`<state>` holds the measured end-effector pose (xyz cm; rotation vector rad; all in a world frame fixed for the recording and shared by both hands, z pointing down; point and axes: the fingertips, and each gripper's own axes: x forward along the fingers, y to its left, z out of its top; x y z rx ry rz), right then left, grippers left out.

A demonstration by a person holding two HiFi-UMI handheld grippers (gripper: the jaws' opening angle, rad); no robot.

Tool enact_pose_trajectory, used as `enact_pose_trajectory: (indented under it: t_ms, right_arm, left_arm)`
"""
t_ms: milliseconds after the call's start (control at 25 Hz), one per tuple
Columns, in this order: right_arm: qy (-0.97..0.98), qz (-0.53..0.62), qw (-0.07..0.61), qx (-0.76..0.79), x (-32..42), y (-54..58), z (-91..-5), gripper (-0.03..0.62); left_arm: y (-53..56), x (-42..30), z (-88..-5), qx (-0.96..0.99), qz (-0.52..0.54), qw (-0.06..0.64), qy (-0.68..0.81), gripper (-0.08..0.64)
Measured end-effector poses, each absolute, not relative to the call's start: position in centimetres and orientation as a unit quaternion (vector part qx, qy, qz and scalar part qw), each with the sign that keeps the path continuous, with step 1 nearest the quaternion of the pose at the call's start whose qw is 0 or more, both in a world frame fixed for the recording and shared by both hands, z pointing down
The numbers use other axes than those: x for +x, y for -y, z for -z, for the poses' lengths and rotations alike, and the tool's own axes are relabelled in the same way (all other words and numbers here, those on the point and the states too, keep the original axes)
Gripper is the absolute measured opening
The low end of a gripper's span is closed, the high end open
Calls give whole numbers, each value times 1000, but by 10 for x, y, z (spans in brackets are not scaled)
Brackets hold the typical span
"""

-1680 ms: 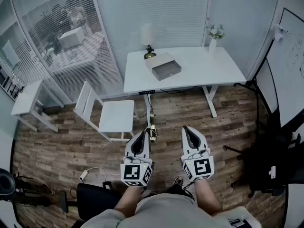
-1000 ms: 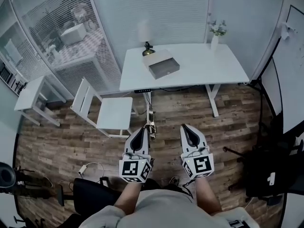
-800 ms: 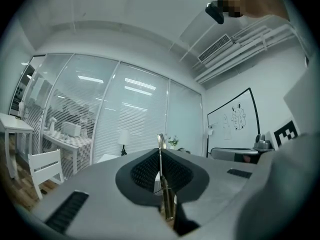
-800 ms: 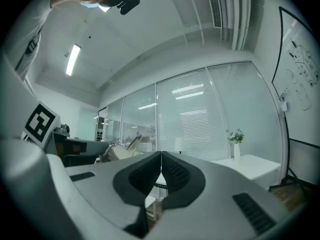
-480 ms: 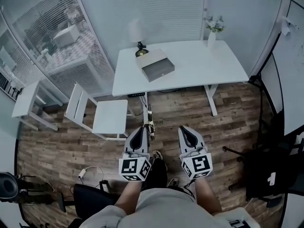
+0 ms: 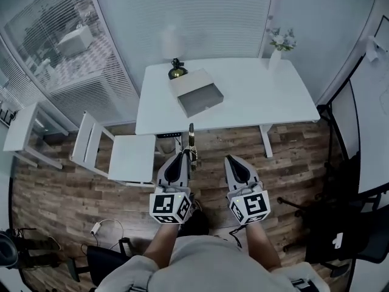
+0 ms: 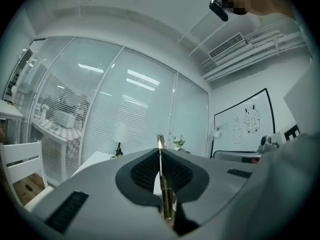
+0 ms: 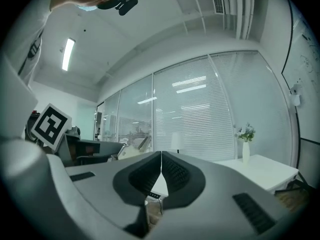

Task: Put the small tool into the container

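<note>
The left claw (image 6: 182, 156) is clamped on the small tool (image 6: 191, 139), a slim brass-coloured piece that stands out past the claw's tips; in the left gripper view the tool (image 7: 166, 199) runs upright in the seam between the two pads of that claw (image 7: 160, 156), its tip poking above them. The right claw (image 6: 231, 159) hangs just beside the left one, level with it; in its own view its jaws (image 8: 161, 156) are pressed together with nothing between them. Both claws are held over the wooden floor (image 6: 292, 145). Ahead of them, well apart from the tool, stands the white worktop (image 6: 261, 96); the grey container (image 6: 200, 102) lies on it, ahead of the left claw, with a lamp (image 6: 176, 69) just beyond it; a vase (image 6: 277, 56) stands ahead of the right claw, at the far edge. A white chair (image 6: 124, 157) stands left of the left claw.
</note>
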<state>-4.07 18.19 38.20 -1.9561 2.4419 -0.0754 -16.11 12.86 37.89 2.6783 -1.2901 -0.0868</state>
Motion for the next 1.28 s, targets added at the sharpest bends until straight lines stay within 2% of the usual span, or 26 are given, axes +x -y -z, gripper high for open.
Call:
enact_pose_trajectory:
  t_ms: [360,840,1280]
  right_arm:
    - [-779,32,1,-627,-45,-67,-382,25]
    - [-787,44,-19,-615,-62,13,-403,26]
    - [-783,60,-36,-618,-16,64,-428,26]
  left_arm:
    - [-17,-161,-382,907,15,84,412,28]
    - [54,-175,-404,910,-14,85,405,29]
    - [105,-132,-433,912,-58,72,400,29]
